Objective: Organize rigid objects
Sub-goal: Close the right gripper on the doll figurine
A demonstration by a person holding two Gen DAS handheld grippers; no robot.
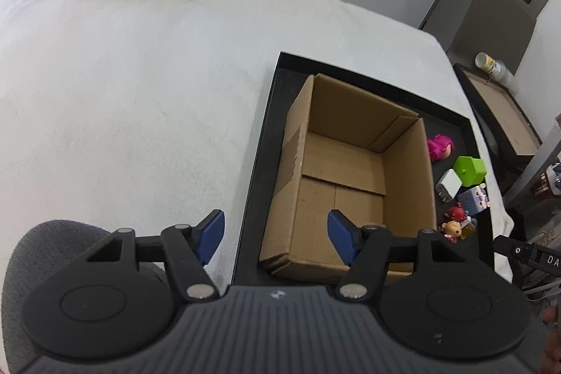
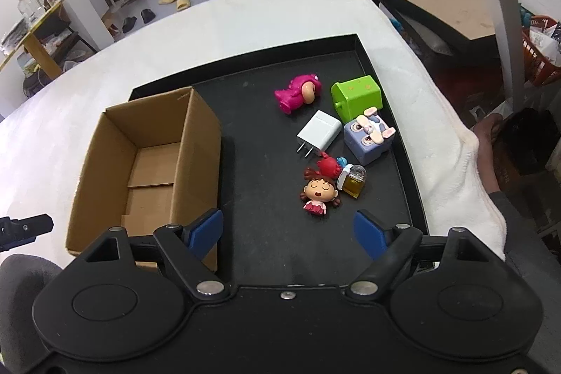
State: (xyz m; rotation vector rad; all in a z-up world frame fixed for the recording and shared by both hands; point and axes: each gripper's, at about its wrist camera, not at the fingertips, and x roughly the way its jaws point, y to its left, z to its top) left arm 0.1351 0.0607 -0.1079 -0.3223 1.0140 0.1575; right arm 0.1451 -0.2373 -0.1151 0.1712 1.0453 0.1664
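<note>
Ideally, with both sets of jaws spread and holding nothing, the right gripper (image 2: 288,230) should descend squarely over the doll (image 2: 318,194) lying beside the small bottle (image 2: 353,182) on the black tray (image 2: 413,198), while the left gripper (image 1: 276,238) steadies the empty cardboard box (image 1: 350,170) on the same tray.

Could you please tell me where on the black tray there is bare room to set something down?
The black tray is bare between the cardboard box and the toys, and behind the pink toy. It is crowded around the white charger and doll.
</note>
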